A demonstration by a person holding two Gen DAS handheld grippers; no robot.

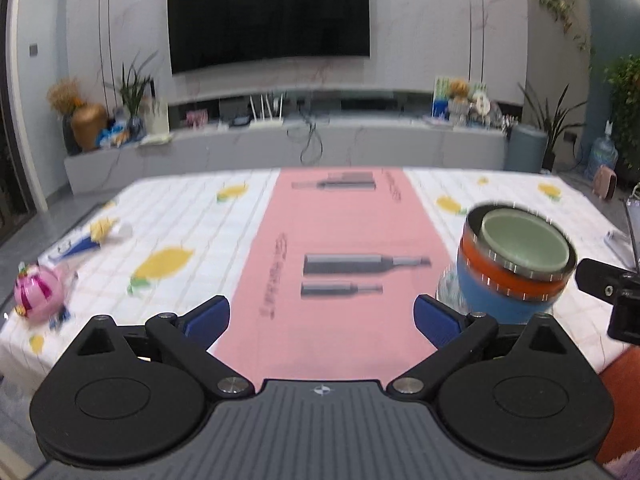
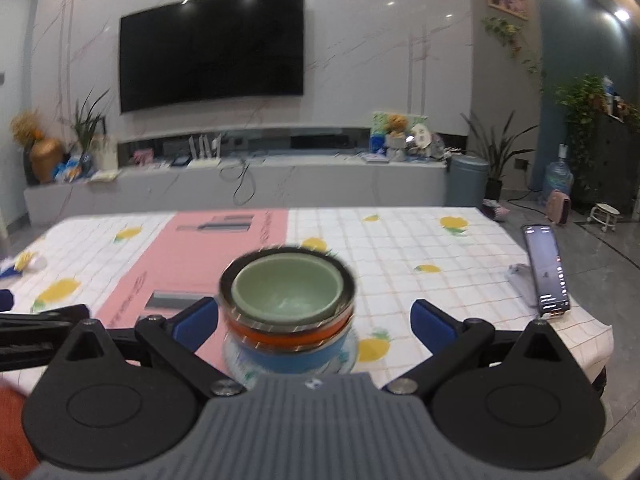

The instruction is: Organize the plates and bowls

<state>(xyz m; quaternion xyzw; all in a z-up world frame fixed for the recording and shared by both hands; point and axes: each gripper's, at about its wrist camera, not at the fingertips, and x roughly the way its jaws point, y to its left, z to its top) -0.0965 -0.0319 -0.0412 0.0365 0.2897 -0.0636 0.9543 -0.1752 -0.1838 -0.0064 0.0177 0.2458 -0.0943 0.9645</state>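
Observation:
A stack of bowls stands on a patterned plate (image 2: 352, 354) on the table: a blue bowl (image 2: 292, 356) at the bottom, an orange bowl (image 2: 256, 334) above it, and a green bowl (image 2: 288, 290) nested on top inside a steel rim. My right gripper (image 2: 316, 320) is open and empty, just in front of the stack, with the stack between its blue fingertips (image 2: 430, 320). In the left wrist view the stack (image 1: 516, 256) sits to the right of my left gripper (image 1: 322, 316), which is open and empty over the pink strip.
The table has a lemon-print cloth (image 2: 420, 240) with a pink runner (image 1: 340, 240). A phone (image 2: 546, 268) lies near the right edge. A pink toy (image 1: 38, 292) and wrappers (image 1: 96, 236) lie at the left edge. A TV wall and cabinet stand beyond.

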